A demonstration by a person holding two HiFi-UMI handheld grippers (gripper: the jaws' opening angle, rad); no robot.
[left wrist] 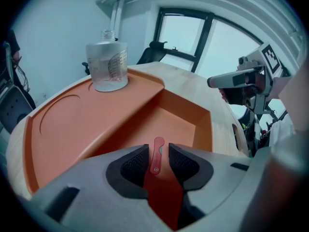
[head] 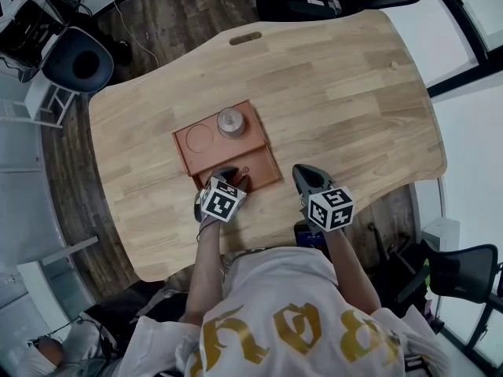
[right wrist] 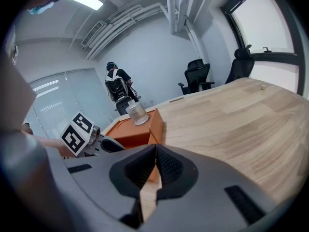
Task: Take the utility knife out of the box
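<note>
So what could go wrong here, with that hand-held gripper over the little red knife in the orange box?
The utility knife is slim and lies flat between the open jaws of the left hand-held gripper; they might catch only its edge, so it slips. The walls of the box are close; a nudge could jolt the glass bottle standing on its raised part.

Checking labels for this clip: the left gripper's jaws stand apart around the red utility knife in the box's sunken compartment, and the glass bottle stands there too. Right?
Not quite: the glass bottle stands on the box's raised shelf, not in the sunken compartment, as the left gripper view shows. The left gripper's jaws do stand apart around the red utility knife there.
</note>
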